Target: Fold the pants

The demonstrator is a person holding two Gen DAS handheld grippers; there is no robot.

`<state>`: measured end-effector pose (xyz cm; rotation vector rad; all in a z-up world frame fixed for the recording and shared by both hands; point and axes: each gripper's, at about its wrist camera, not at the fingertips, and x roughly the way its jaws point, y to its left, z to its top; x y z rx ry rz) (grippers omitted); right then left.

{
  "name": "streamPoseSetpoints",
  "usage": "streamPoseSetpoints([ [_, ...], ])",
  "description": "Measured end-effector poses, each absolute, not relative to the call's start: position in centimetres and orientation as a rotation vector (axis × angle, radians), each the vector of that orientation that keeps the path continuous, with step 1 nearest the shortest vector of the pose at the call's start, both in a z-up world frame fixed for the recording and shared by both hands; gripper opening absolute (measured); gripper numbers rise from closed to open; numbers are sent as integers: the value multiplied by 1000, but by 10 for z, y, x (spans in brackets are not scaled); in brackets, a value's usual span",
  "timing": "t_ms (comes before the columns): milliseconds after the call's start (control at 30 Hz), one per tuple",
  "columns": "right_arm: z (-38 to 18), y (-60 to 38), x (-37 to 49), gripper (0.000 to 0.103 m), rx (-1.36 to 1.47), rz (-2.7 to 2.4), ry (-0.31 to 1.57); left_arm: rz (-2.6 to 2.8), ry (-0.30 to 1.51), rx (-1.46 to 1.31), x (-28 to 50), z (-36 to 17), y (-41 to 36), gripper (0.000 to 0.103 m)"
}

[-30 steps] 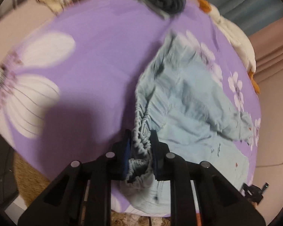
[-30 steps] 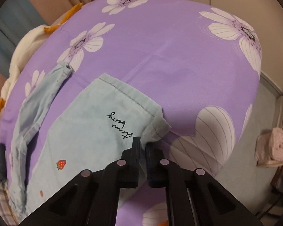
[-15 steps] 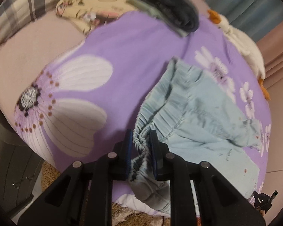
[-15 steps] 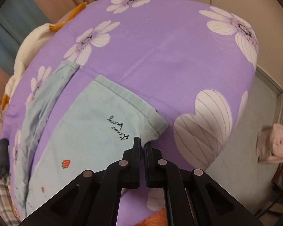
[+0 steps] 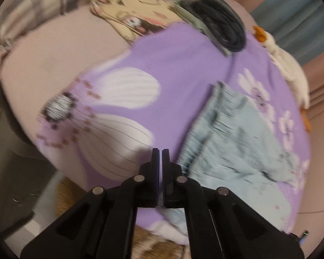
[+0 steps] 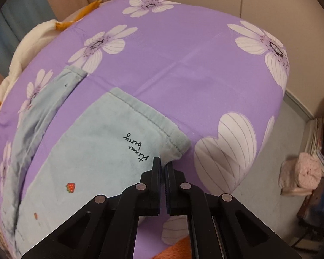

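The left gripper (image 5: 161, 151) is hovering over the purple flower-printed bedsheet (image 5: 183, 64), its fingers having just been closing, now together with nothing between them. The pale blue cotton pants (image 5: 233, 149) are lying flat at its three o'clock, gathered waistband nearest. The right gripper (image 6: 163, 161) is keeping its fingers pressed together at the hem corner of a pant leg; whether cloth is pinched cannot be told. A dark folded garment (image 5: 220, 30) is resting at one o'clock, farther up the bed.
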<state>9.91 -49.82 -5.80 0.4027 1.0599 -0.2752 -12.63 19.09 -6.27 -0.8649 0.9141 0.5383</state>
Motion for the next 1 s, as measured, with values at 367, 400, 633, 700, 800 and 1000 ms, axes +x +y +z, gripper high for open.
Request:
streamPoseSetpoints([
  [367,-61,-503,95,11,421,-264,1064,418,978,-941,-115,-78,159,72],
  [400,-62,-502,94,26,422,-265,1068,398,993,-981,-115,-86,158,72],
  [633,-64,-498,93,48,450,-229,1060,399,982,-962,-107,-97,141,29],
  [700,-65,-496,96,21,437,-231,1061,418,962,-980,-108,-94,143,27],
  [800,-60,-495,96,5,455,-244,1057,455,916,-918,-113,-75,143,25],
  [1000,-31,-493,80,5,469,-204,980,505,943,-827,-112,-65,147,26],
])
